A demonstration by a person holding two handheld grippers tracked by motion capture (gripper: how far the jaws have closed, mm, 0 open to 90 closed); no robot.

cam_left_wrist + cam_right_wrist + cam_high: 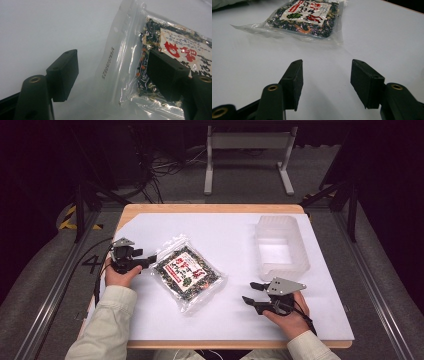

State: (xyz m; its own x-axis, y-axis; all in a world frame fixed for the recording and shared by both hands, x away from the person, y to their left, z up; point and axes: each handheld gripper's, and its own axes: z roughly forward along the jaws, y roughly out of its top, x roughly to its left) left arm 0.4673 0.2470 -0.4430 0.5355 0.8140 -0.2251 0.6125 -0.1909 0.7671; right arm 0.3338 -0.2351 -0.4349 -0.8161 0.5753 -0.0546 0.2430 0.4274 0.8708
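So the packet (186, 276) was lying flat on the white sheet (230, 320), about mid-table and turned at an angle, clear plastic with dark stuff inside and a white label with red writing. The left gripper (150, 260) sat right at its left edge, jaws spread wide around the sealed end of the packet (140, 65), pads not pressing on it as far as I could see. The right gripper (253, 292) was off to the packet's right, near but apart, jaws open on nothing, pointing toward the packet (307, 17). A clear bin (281, 247) stood at the far right of the sheet
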